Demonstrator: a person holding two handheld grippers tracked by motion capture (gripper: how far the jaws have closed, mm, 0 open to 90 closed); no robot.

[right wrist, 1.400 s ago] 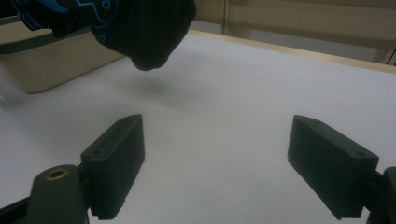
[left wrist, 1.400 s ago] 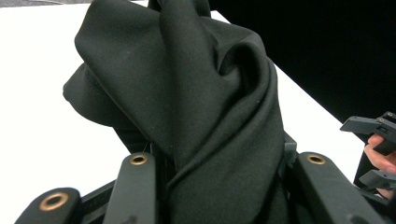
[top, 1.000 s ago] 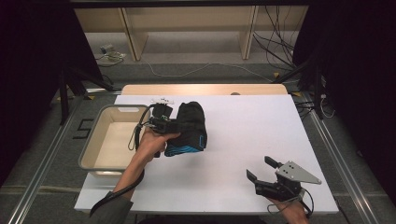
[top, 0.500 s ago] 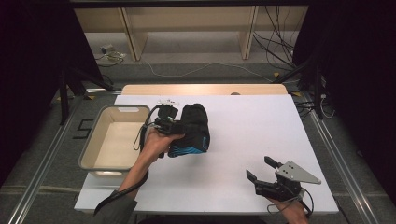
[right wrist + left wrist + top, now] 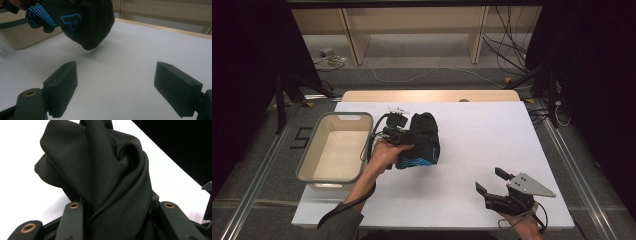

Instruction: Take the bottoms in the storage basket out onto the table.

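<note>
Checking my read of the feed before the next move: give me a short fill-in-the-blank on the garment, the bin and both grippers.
1. The left gripper is shut on a black garment with ____ printed markings.
2. The beige bin stands at the ____ edge of the white table in the high view.
3. The right gripper has its jaws ____, with nothing between them.
4. In the right gripper view the garment hangs ____ the tabletop.

Missing words: blue; left; open; above
</note>
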